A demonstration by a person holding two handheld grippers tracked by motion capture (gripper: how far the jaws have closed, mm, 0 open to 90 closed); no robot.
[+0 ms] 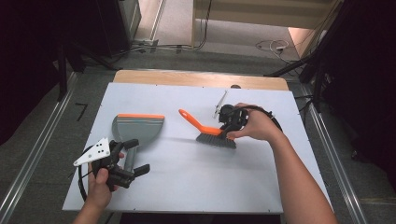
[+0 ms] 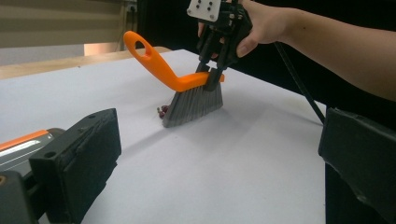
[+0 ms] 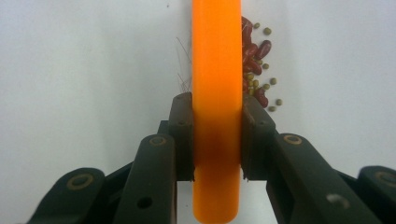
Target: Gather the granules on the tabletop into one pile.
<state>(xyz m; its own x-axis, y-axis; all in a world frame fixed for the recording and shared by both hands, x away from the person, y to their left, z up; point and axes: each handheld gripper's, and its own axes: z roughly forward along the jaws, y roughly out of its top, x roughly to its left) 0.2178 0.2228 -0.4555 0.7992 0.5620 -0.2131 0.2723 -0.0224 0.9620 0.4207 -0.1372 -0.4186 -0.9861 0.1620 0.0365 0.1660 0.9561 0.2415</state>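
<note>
Now | one brush (image 1: 212,133) gripped by right tongs (image 1: 227,130) | one dustpan (image 1: 137,128) | left tongs (image 1: 133,156) open

The brush (image 1: 212,132), with an orange looped handle and grey bristles, stands bristles-down on the counter (image 1: 187,186) right of centre, its handle rising toward the far-left. Red and green beans (image 3: 258,60) lie heaped against its bristles. The grey, orange-edged dustpan (image 1: 137,128) lies flat near the left edge.

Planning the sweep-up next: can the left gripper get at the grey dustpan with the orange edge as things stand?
Probably yes. The left gripper hangs open right beside the grey dustpan with the orange edge, with nothing between them; the orange-handled brush and the right gripper are off to the side.
</note>
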